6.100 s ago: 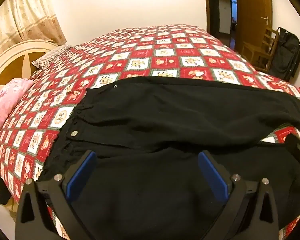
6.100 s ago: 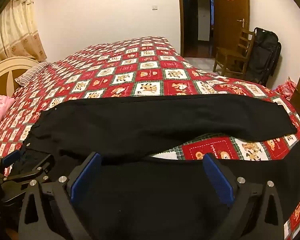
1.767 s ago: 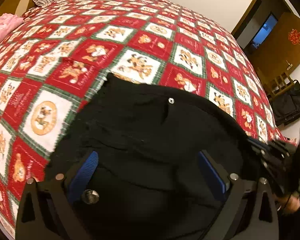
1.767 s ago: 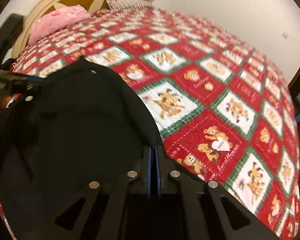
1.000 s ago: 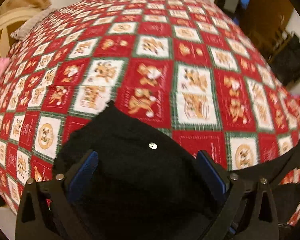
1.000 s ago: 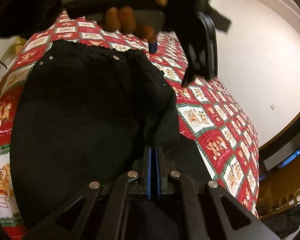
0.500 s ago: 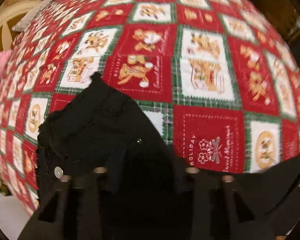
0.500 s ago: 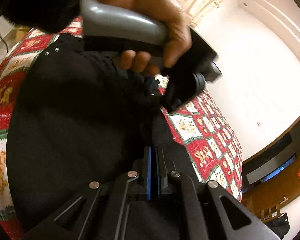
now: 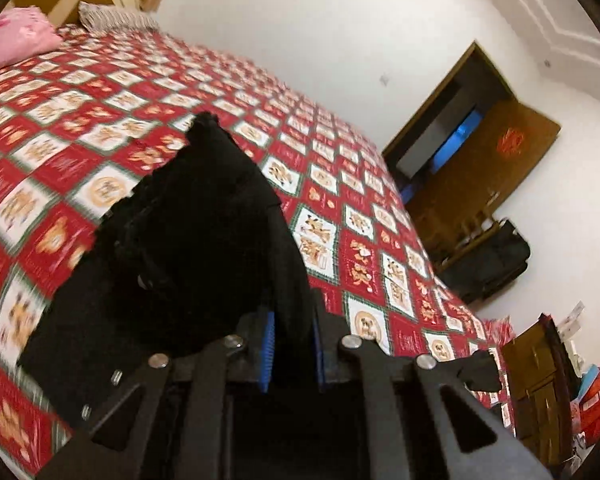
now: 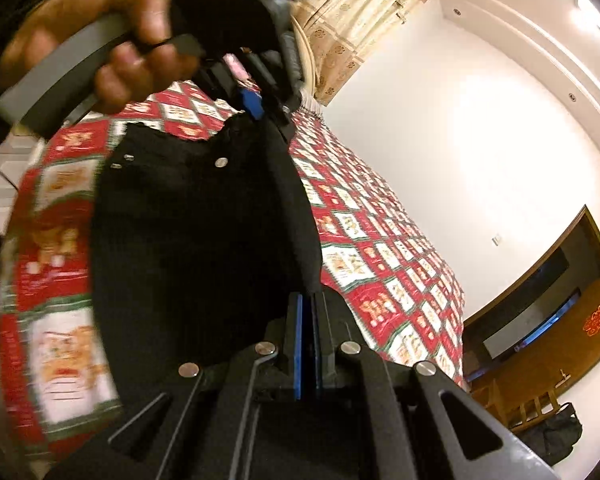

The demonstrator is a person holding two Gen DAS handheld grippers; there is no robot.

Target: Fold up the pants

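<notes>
From my left wrist camera, the left gripper (image 9: 290,344) has just been closing, and its blue pads (image 9: 266,346) now pinch a thick fold of the black pants (image 9: 188,240), with cloth filling the narrow gap between them. The pants rise off the quilt (image 9: 340,240) in a bunched hump just ahead of the fingers, and I judge I hold them there so that the waist end can be carried over for the fold. Beyond the pants, toward the headboard, a pink pillow (image 9: 16,42) and a striped pillow (image 9: 112,20) lie on the quilt; on the side away from the pillows an open wooden door (image 9: 480,168) stands in the wall, with a dark bag (image 9: 488,260) on the floor beneath it. No box, basket or other container shows in this view. From my right wrist camera, the right gripper (image 10: 309,340) is squeezed fully together, and an edge of the pants (image 10: 188,240) runs up from between its pads, so I read it as clamped on the cloth. The pants hang stretched between the right gripper and the left gripper (image 10: 256,108), which bites the waistband at the far end, near the metal buttons (image 10: 220,162); the person's hand (image 10: 112,40) wraps its grey handle. Holding two points along one edge keeps the cloth taut, which I judge suits a clean fold. Here too I see no container, only the bag (image 10: 556,432) by the door.
</notes>
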